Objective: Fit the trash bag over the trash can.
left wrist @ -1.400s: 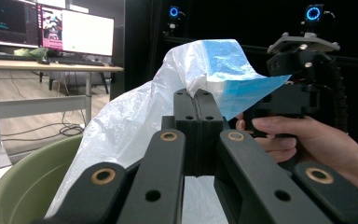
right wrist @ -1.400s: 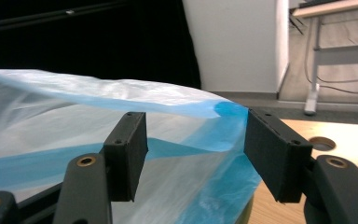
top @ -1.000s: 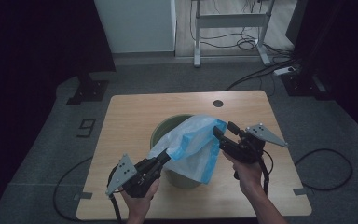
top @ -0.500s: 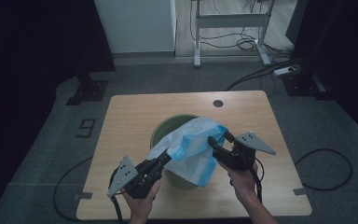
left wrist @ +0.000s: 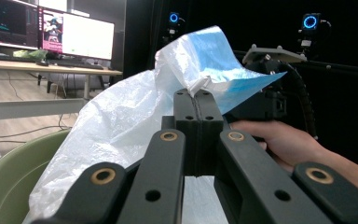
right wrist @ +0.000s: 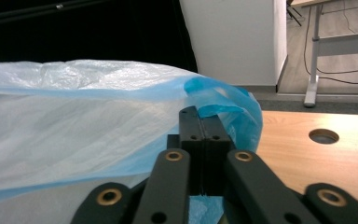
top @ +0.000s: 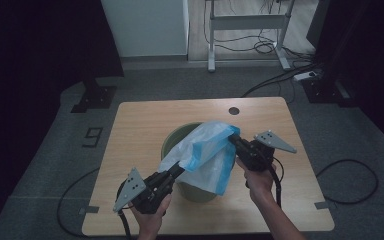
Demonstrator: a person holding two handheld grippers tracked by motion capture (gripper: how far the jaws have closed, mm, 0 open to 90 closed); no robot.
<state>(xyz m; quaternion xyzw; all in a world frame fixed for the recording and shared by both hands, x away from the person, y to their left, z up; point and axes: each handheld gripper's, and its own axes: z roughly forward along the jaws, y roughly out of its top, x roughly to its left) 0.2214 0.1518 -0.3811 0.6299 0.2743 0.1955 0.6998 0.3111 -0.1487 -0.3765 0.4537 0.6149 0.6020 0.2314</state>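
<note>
— What is the person doing at the table now?

— They hold a thin white and blue plastic bag over a green bin, which stands in the middle of the wooden top. The left gripper has its jaws pressed together on the near left edge of the bag. The right gripper has just been closing, and its jaws are now clamped on the blue rim at the far right side; in the right gripper view a bit of blue film sticks out between them.

— So is the bag already in the bin?

— Not yet, I think. Both edges are gripped and the bag is stretched between the two hands, partly hanging down the front of the bin. What is left, as I judge it, is to open the mouth and pull the rim around the edge of the bin.

— Any writing to read?

— On the bag and bin I see none. Only a number 9 is marked on the grey floor, left of the table.
</note>
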